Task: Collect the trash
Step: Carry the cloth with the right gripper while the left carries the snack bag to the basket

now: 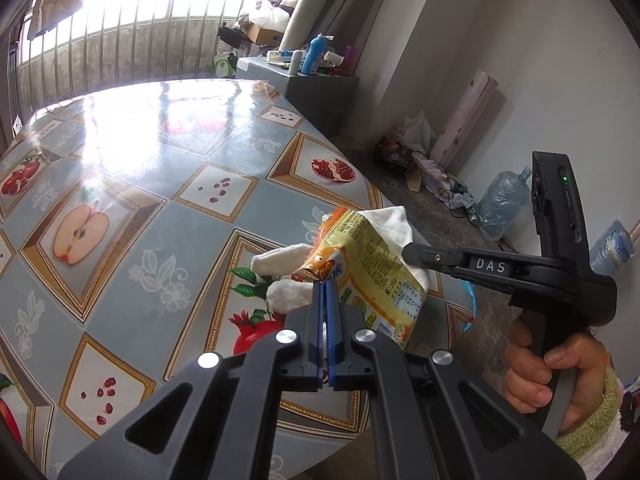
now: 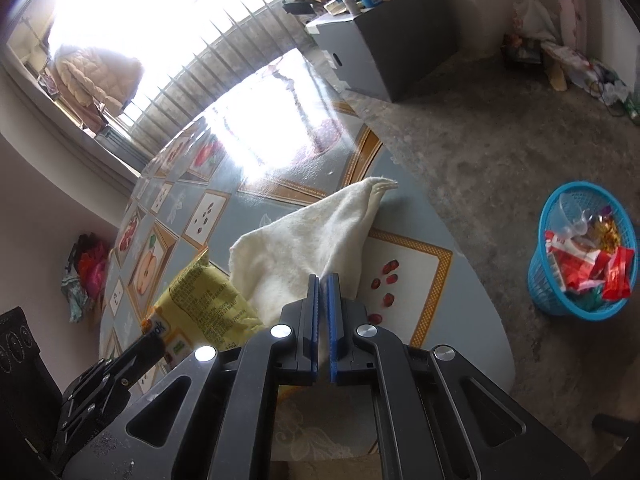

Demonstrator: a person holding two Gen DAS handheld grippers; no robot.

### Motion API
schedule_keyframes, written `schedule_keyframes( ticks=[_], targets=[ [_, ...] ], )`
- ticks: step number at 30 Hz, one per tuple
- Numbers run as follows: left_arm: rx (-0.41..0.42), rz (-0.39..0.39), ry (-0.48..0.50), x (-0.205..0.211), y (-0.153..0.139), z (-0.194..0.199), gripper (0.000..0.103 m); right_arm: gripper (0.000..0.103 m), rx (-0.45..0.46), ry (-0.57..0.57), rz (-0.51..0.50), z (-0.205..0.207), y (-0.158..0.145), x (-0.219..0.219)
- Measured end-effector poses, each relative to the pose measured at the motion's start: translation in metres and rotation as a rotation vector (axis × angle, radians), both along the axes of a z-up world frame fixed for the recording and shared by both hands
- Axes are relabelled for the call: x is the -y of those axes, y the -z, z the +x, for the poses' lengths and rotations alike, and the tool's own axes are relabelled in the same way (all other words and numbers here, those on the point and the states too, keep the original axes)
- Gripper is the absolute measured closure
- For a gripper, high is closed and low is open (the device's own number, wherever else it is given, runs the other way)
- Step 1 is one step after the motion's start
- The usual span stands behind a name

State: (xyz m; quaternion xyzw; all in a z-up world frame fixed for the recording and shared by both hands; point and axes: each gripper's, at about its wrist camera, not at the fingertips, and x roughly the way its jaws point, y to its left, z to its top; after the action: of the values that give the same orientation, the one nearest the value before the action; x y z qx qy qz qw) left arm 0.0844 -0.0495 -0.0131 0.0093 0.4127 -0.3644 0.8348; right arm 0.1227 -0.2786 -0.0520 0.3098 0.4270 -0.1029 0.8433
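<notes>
Over one table point(image 1: 120, 184), left claw point(image 1: 323, 288) pinches one yellow wrapper point(image 1: 372, 256); right claw point(image 2: 323, 280) grips one white cloth point(image 2: 304, 236).

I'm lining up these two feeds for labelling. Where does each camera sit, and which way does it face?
Left wrist: on the left gripper, facing across the table; shows the right gripper and hand.
Right wrist: on the right gripper, facing the table edge, floor and blue basket; the left gripper shows.
Shared: yellow wrapper, white cloth.
</notes>
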Motion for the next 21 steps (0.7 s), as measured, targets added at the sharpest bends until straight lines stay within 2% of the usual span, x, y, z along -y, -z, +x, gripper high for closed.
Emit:
schedule_keyframes(
  ticks=[5,10,17,21],
  targets=[
    [0.036,-0.031,0.008,0.004,-0.018,0.000,0.102,0.101,0.056,0.069,-0.025,-0.018,-0.018,0.020],
    [0.086,-0.053,0.074,0.030,-0.041,0.001,0.103,0.102,0.116,0.185,-0.058,-0.052,-0.036,0.053],
    [0.120,-0.079,0.259,0.116,-0.062,-0.002,0.103,0.102,0.162,0.392,-0.063,-0.119,-0.043,0.114],
    [0.118,-0.047,0.380,0.182,-0.060,-0.008,0.103,0.102,0.156,0.492,-0.073,-0.147,-0.035,0.149]
  ],
)
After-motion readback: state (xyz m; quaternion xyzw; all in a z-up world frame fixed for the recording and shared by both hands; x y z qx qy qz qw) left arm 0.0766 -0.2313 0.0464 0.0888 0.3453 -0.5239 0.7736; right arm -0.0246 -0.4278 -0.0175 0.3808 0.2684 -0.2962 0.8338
